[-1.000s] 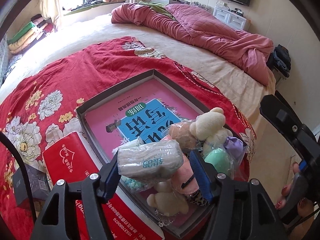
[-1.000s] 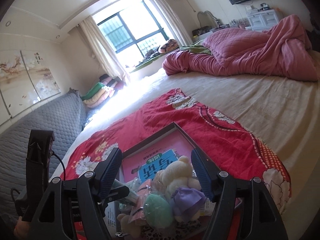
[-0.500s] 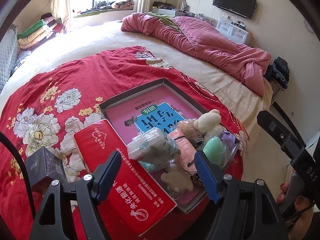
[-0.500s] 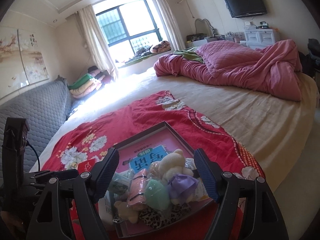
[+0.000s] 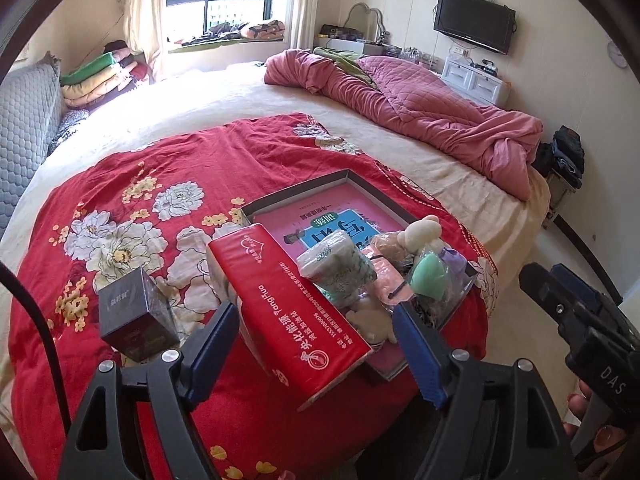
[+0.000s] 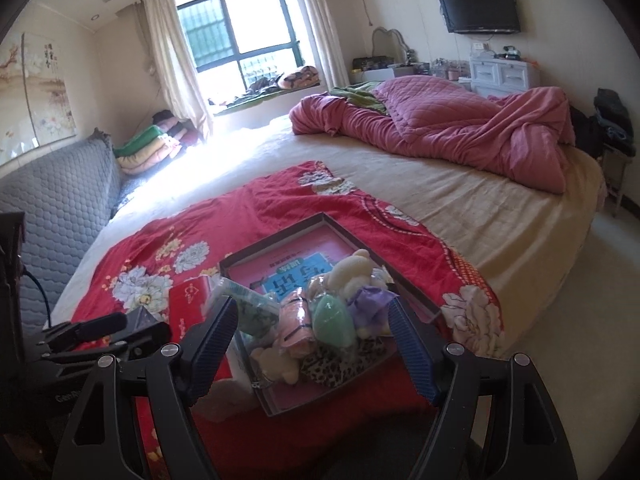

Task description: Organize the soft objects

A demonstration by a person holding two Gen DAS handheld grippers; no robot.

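Observation:
A dark shallow box (image 5: 304,190) (image 6: 276,236) lies on the red flowered cloth, with a pink book (image 5: 360,200) in its bottom. Piled at its near end are a wrapped tissue pack (image 5: 338,266) (image 6: 256,312), a cream plush bear (image 5: 422,230) (image 6: 352,270), a green egg-shaped sponge (image 5: 426,276) (image 6: 334,316), a purple soft item (image 6: 370,300) and a pink roll (image 6: 294,320). My left gripper (image 5: 320,348) is open and empty, pulled back above the cloth. My right gripper (image 6: 312,340) is open and empty, in front of the box.
A red tissue box (image 5: 280,304) lies left of the dark box. A small dark cube box (image 5: 134,312) stands further left. A crumpled pink quilt (image 5: 420,112) lies at the bed's far right. The bed edge and floor (image 6: 560,320) are on the right.
My left gripper let go of the tissue pack on the pile in the box, opened and pulled back. My right gripper also drew back from the box.

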